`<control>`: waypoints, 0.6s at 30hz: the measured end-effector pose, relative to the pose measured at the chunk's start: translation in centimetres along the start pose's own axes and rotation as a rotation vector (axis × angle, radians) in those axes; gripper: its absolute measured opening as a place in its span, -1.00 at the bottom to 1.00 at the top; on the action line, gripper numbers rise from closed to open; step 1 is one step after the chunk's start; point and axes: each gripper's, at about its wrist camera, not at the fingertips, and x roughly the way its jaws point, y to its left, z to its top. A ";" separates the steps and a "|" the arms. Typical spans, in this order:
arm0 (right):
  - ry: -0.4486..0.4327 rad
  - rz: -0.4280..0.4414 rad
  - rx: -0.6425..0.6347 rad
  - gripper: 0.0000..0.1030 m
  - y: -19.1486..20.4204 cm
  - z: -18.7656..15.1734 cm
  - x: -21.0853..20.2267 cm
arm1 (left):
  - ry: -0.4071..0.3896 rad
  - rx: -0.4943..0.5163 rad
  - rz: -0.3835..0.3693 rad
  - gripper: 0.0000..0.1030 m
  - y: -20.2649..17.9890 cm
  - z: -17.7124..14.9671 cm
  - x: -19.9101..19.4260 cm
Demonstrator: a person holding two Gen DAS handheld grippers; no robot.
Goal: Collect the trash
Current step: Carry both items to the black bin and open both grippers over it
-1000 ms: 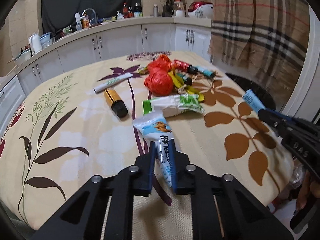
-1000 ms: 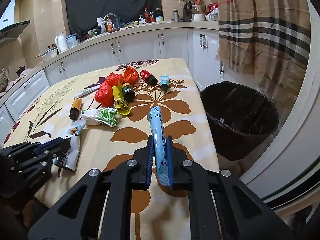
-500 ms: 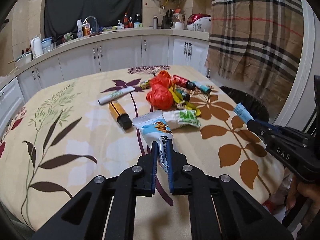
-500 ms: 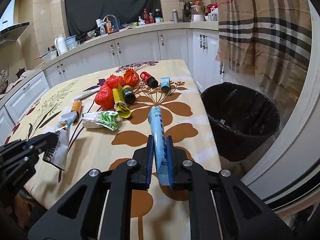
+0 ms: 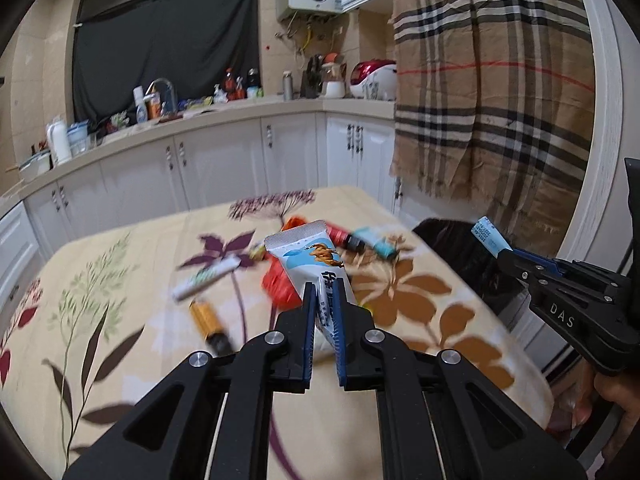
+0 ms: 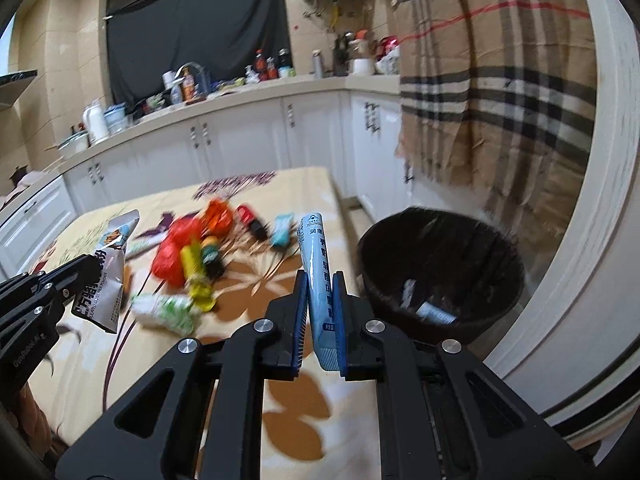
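White-and-blue tube (image 5: 310,258): clamped in left claw (image 5: 323,300), raised above floral worktop (image 5: 120,280).
Pale blue tube (image 6: 318,264): pinched in right claw (image 6: 320,300), raised beside black bin (image 6: 440,264).
Remaining trash: red bags (image 6: 176,252), bottles, wrappers on worktop.

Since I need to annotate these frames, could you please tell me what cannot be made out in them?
- Left wrist view: the trash left on the floral tablecloth is motion-blurred, and the held white foil sachet covers part of it.
- Right wrist view: scraps inside the black-lined round bin are too small to identify.
- Right wrist view: the pale blue tube has blurred print.
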 end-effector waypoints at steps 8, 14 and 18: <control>-0.060 -0.134 0.040 -0.76 -3.2 2.9 1.7 | -0.065 0.045 -0.040 -0.82 -2.5 4.2 3.0; -0.080 -0.207 0.063 -0.76 -5.2 4.6 3.8 | -0.087 0.101 -0.076 -0.82 -5.4 6.8 6.2; -0.085 -0.230 0.075 -0.76 -6.0 5.5 5.2 | -0.078 0.133 -0.094 -0.82 -7.2 8.0 8.6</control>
